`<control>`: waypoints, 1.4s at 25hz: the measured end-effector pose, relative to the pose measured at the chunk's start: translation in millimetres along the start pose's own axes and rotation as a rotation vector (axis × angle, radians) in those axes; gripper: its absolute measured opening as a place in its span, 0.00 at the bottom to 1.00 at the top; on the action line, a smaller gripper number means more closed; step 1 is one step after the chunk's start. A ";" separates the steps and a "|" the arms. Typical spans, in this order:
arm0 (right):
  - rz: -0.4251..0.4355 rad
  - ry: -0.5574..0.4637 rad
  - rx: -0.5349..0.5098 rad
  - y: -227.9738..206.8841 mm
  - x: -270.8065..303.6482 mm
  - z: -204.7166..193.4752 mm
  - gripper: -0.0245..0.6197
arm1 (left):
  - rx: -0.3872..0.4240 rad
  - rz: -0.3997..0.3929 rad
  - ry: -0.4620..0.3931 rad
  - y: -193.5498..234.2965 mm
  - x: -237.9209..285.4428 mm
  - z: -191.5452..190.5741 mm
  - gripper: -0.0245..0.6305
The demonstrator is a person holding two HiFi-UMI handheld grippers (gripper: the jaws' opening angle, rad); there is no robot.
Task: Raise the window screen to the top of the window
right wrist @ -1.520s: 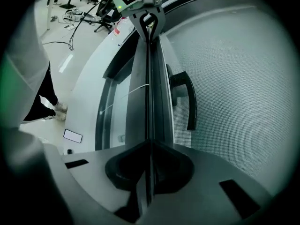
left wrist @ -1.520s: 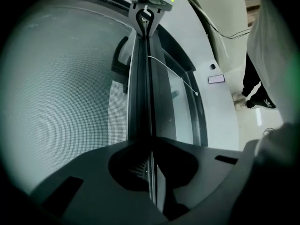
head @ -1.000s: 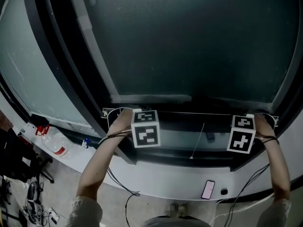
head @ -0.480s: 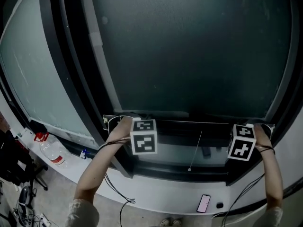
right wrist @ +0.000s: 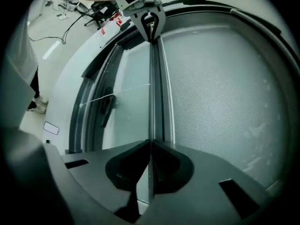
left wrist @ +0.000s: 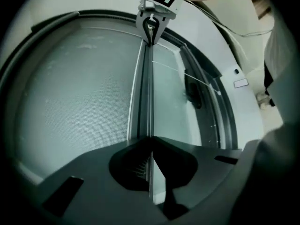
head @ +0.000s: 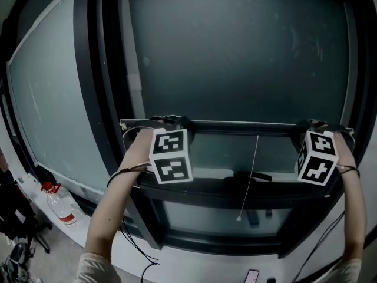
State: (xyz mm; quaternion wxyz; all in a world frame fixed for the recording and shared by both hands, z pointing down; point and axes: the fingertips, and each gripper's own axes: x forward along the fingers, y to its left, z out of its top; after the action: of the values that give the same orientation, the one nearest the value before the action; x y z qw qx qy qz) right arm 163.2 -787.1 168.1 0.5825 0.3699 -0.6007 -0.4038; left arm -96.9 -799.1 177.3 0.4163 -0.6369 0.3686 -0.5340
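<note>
The window screen is a dark mesh panel (head: 241, 58) ending in a thin bottom rail (head: 235, 124) that lies level across the window. In the head view my left gripper (head: 175, 121) holds the rail's left end and my right gripper (head: 310, 125) holds its right end. In the left gripper view my left gripper (left wrist: 150, 168) is shut on the rail's thin lip (left wrist: 149, 93), with the right gripper (left wrist: 151, 31) at the far end. The right gripper view shows my right gripper (right wrist: 150, 168) shut on the same lip (right wrist: 152, 93).
Below the rail is bare glass with a dark window handle (head: 252, 175) and a thin pull cord (head: 247, 187) hanging down. Dark frame posts (head: 97, 99) stand at the left. A bottle (head: 59, 208) sits on the sill and a phone (head: 251, 276) lies at the bottom.
Both grippers have gone up with the rail between them. The screen's bottom edge now stands higher on the window, and more bare glass shows beneath it.
</note>
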 end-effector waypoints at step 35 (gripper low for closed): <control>-0.811 0.014 0.041 -433.7 -191.8 13.4 0.07 | 0.060 0.781 0.116 439.7 -175.5 27.9 0.07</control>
State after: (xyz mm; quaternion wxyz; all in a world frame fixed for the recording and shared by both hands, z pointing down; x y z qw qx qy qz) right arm 147.8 -784.4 -306.0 0.3725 0.5912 -0.4099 -0.5863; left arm -108.0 -802.6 -296.8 0.5850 -0.4050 0.5903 -0.3812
